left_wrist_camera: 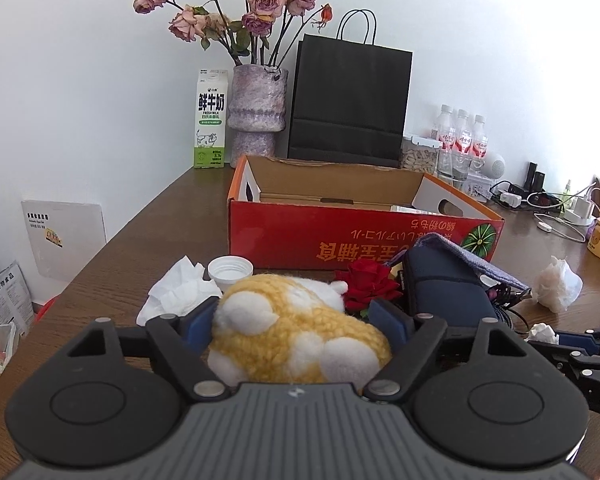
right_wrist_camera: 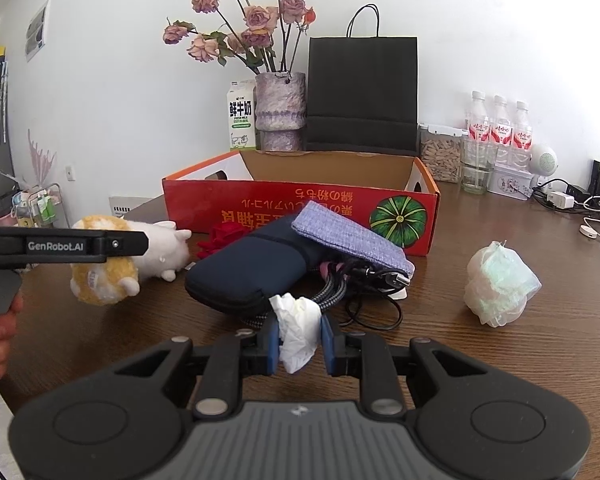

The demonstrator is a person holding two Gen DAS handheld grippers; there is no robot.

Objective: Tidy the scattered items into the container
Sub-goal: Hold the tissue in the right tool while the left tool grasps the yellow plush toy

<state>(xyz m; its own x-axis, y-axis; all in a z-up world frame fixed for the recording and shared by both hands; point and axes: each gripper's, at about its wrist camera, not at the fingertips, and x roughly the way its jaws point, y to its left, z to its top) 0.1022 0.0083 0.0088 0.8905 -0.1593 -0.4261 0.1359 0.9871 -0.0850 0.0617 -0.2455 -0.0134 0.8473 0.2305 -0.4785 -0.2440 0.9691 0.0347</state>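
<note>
I judge the tidying barely begun: the red cardboard box (left_wrist_camera: 364,236) at twelve o'clock shows almost nothing inside, though its floor is mostly hidden. My left gripper (left_wrist_camera: 296,320) is closed around the fuzzy yellow-and-white plush toy (left_wrist_camera: 300,340), lifted off the wooden table (right_wrist_camera: 500,360). My right gripper (right_wrist_camera: 299,338) pinches a crumpled white tissue (right_wrist_camera: 298,330). Left to move: the smooth navy pouch (right_wrist_camera: 252,272), the woven lilac cloth (right_wrist_camera: 352,240), braided cables (right_wrist_camera: 356,284), the red rose (left_wrist_camera: 368,284), a ribbed white cap (left_wrist_camera: 231,270) and the wadded tissue ball (right_wrist_camera: 500,286) at two o'clock.

Milk carton (left_wrist_camera: 211,120) — "FRESH MILK"; left gripper (right_wrist_camera: 100,245) — "GenRobot.AI".
</note>
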